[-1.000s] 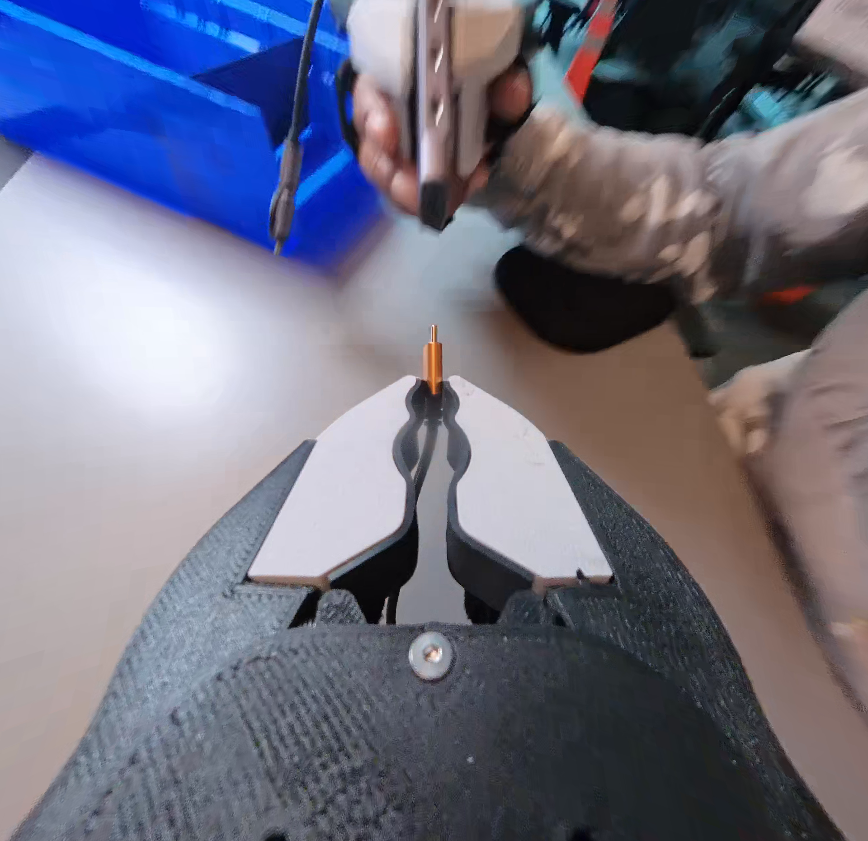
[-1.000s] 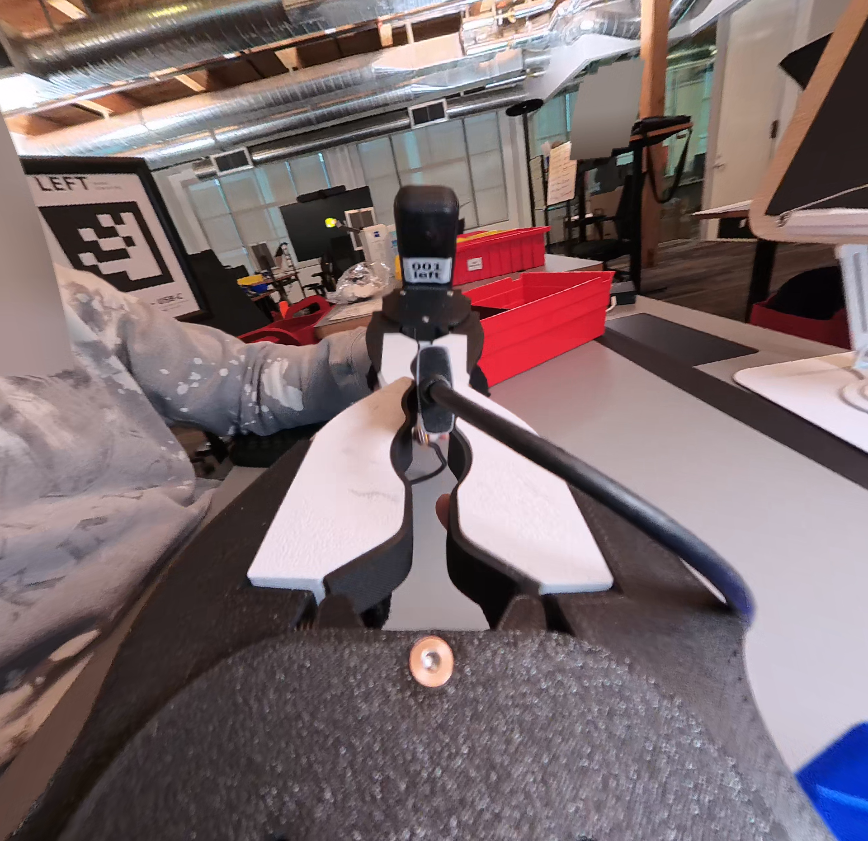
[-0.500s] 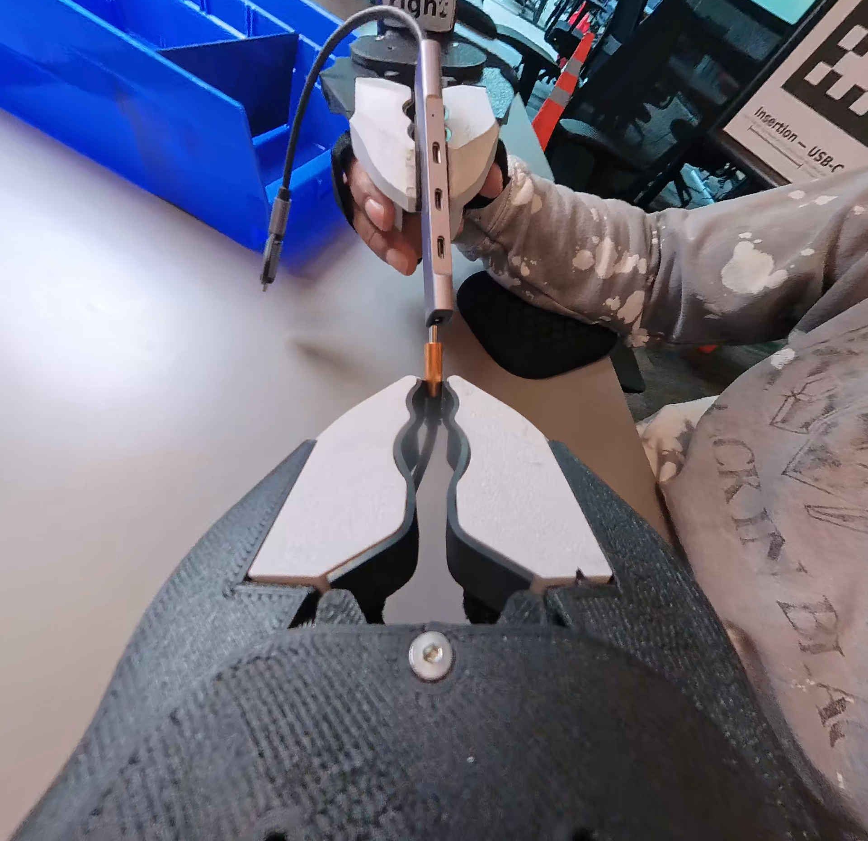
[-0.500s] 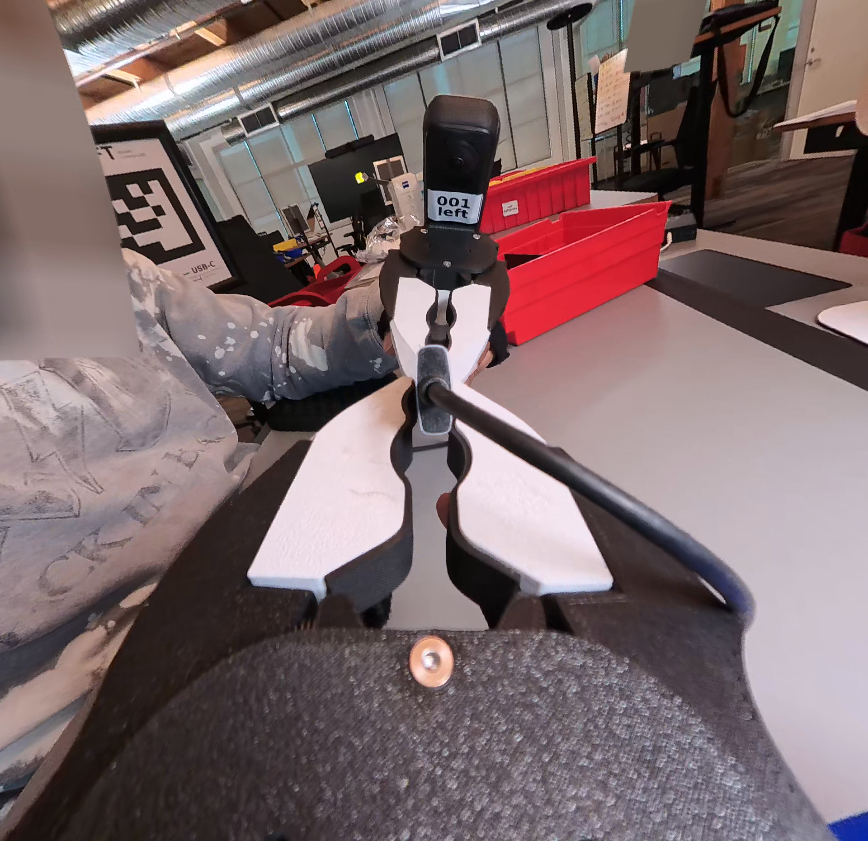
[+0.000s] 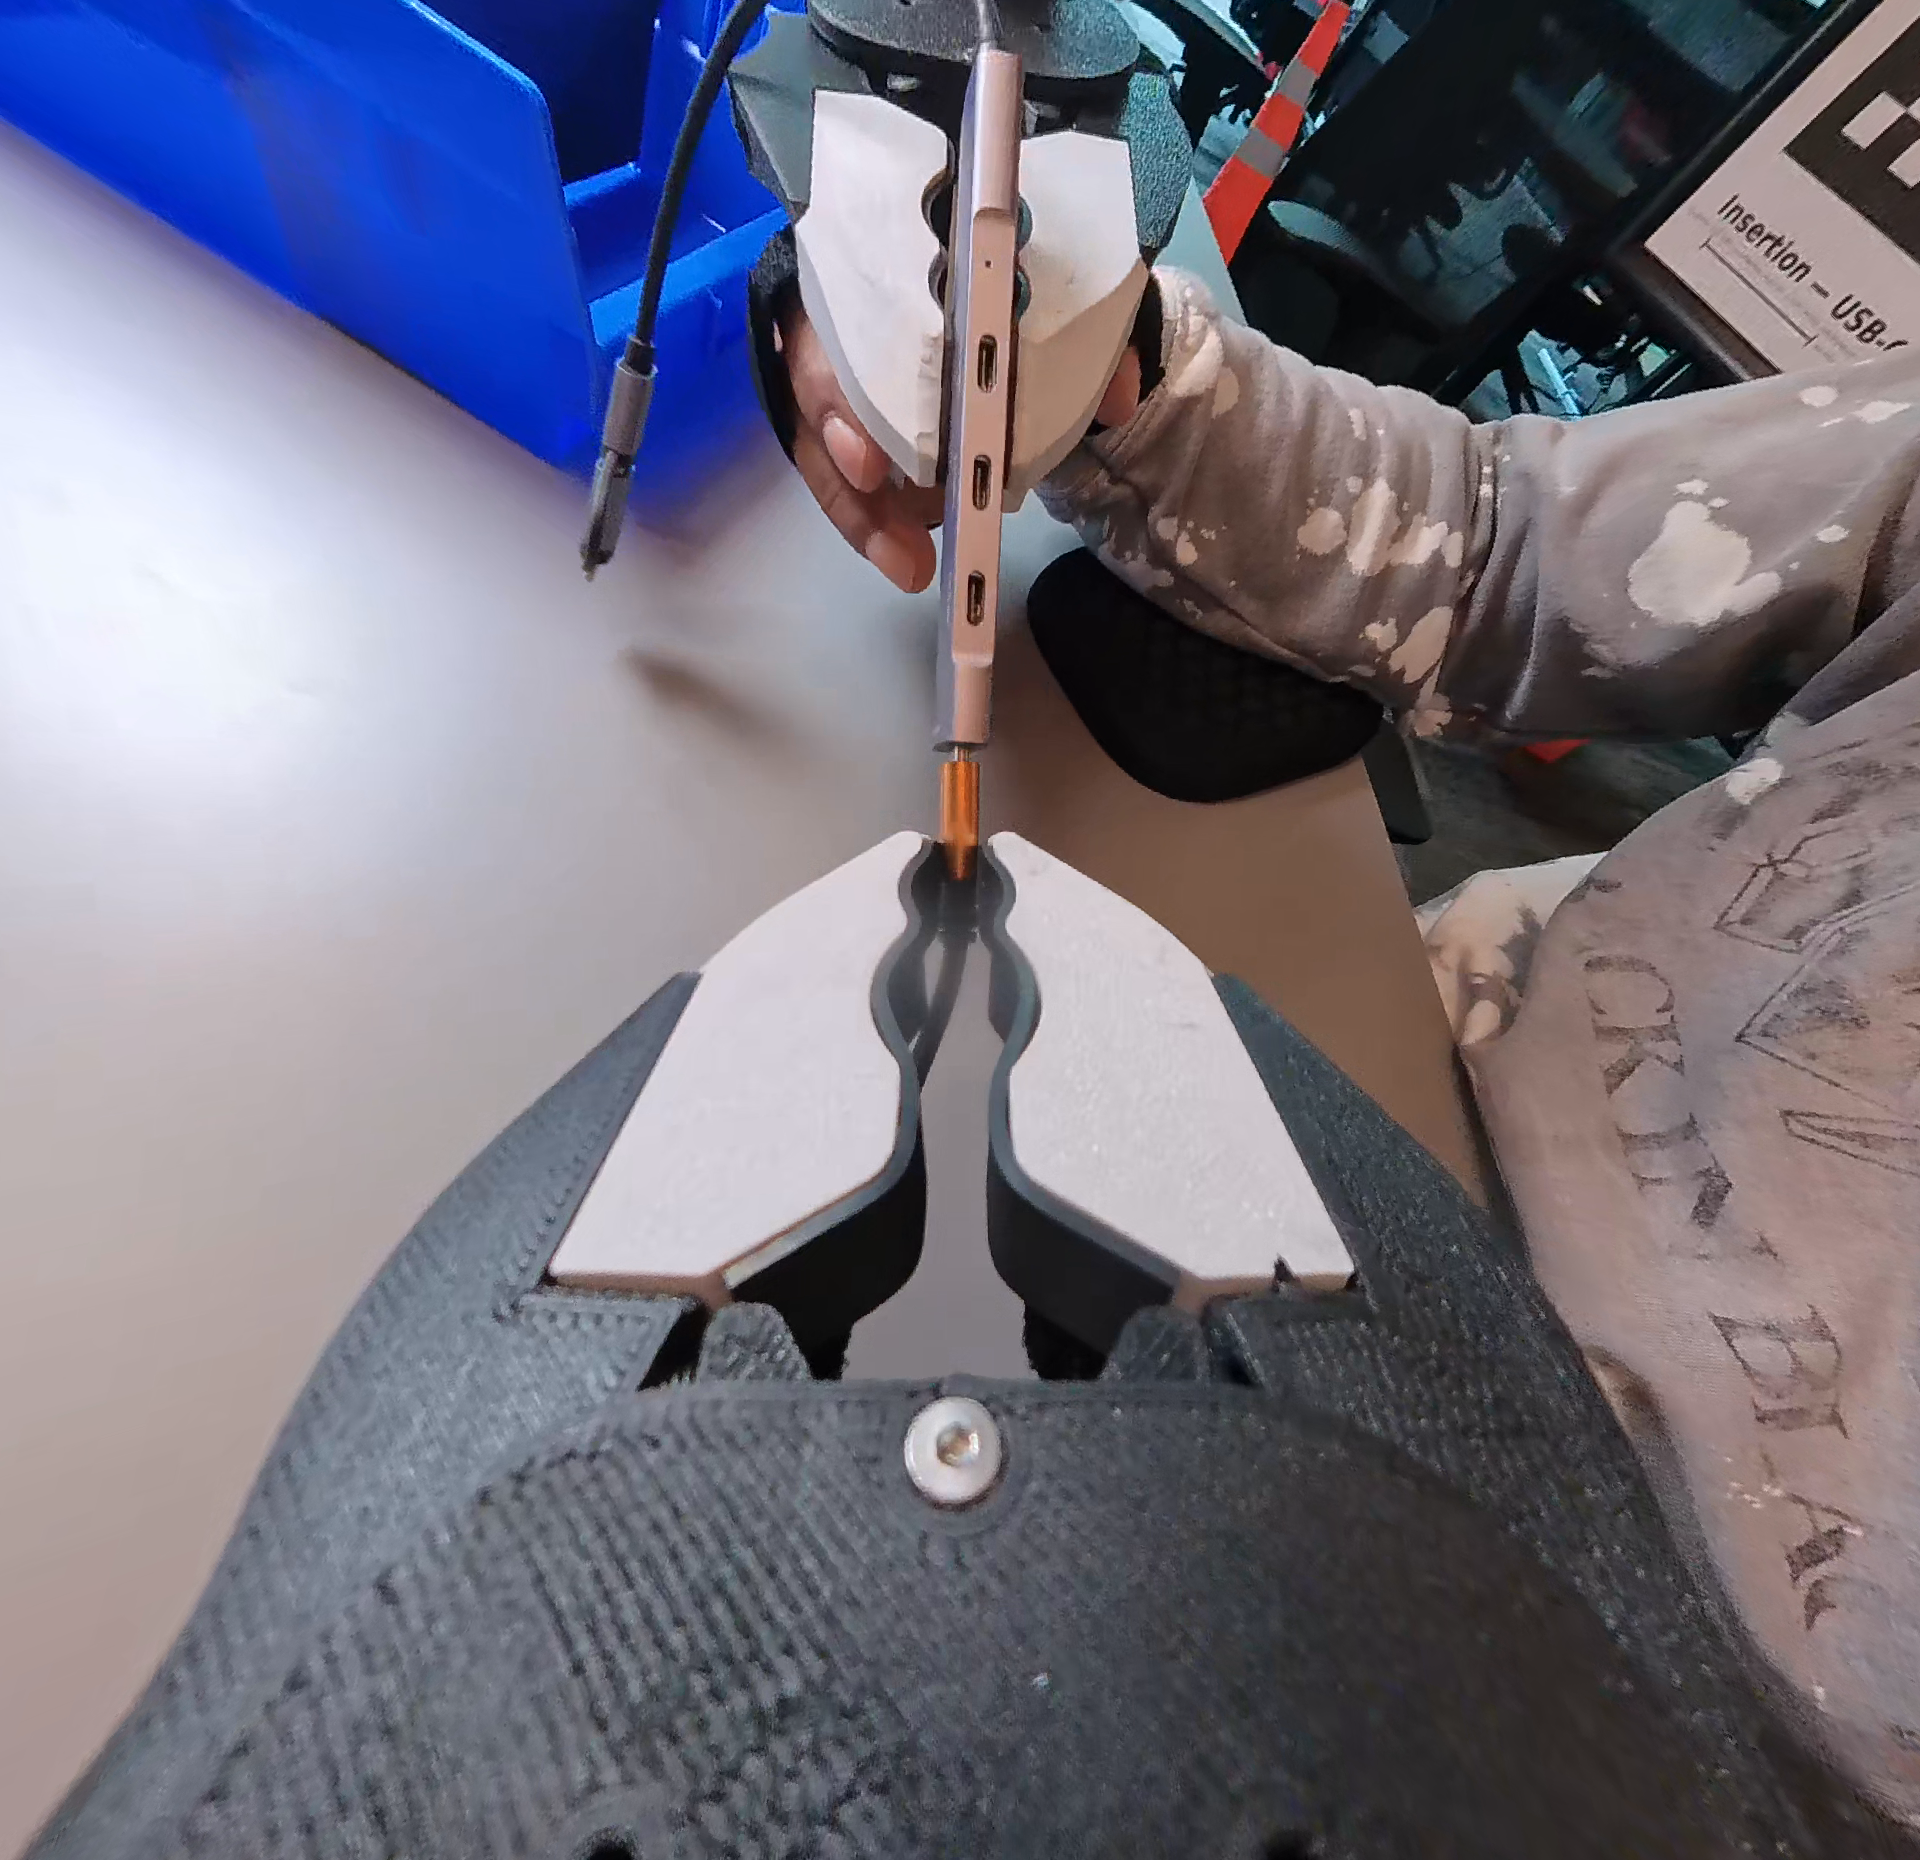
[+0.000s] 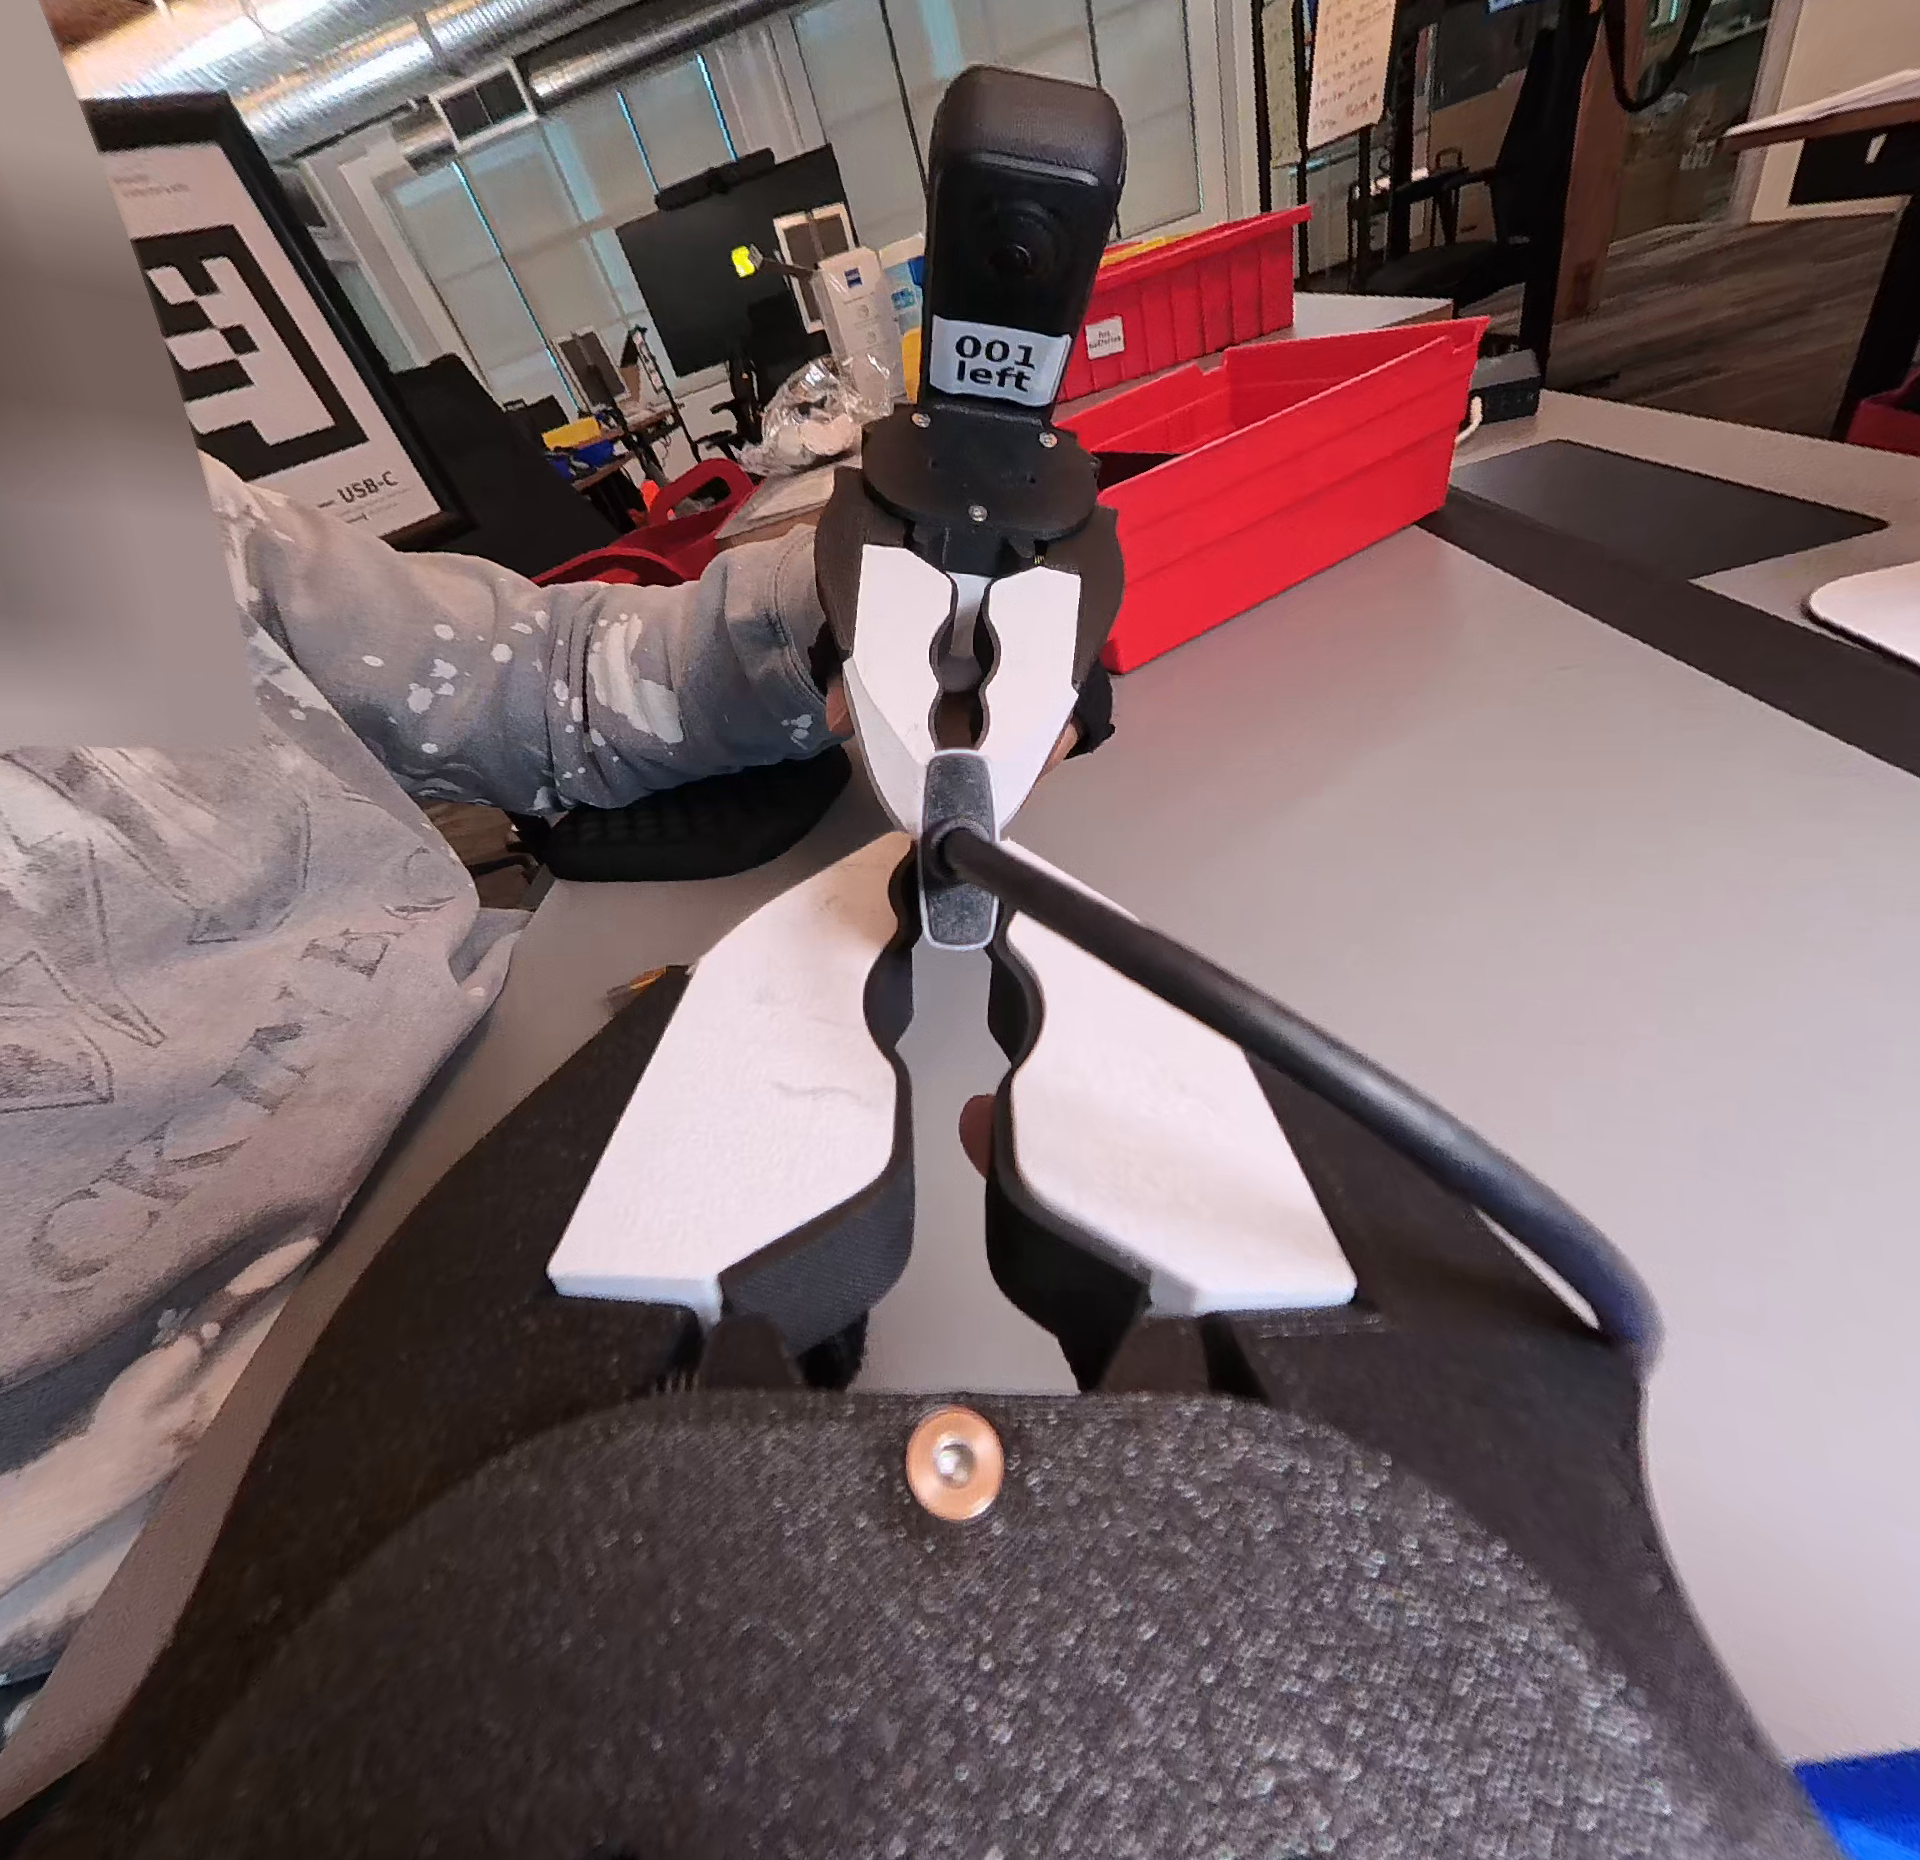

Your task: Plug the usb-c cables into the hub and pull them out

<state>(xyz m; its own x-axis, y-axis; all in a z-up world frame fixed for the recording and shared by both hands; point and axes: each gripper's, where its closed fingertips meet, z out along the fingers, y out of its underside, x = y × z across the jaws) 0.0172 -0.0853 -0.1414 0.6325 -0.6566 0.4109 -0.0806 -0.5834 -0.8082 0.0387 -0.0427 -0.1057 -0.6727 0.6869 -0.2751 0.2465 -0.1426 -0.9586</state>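
Observation:
My left gripper [image 5: 956, 854] is shut on an orange USB-C plug [image 5: 956, 808] whose metal tip sits in the end port of the grey hub [image 5: 977, 439]. The hub is a slim grey bar with three side ports, held upright in the air by my right gripper [image 5: 961, 283], which faces me. The hub's own dark cable [image 5: 686, 169] loops down to a loose plug [image 5: 615, 460]. In the right wrist view my right gripper [image 6: 956, 875] is shut on the hub's end [image 6: 958, 854], with its black cable [image 6: 1299, 1052] curving right. The left gripper [image 6: 961, 730] shows just behind the hub.
A blue bin [image 5: 312, 148] stands at the far left of the grey table [image 5: 312, 771]. A red bin [image 6: 1278, 460] stands on the table behind the left gripper. A black wrist rest [image 5: 1184, 698] lies at the table edge. A person's speckled grey sleeve [image 5: 1455, 522] reaches in from the right. About 7 cm separates my left fingertips from my right.
The two grippers have come together: the hub dropped toward the orange plug and the plug's tip went into the hub's end port.

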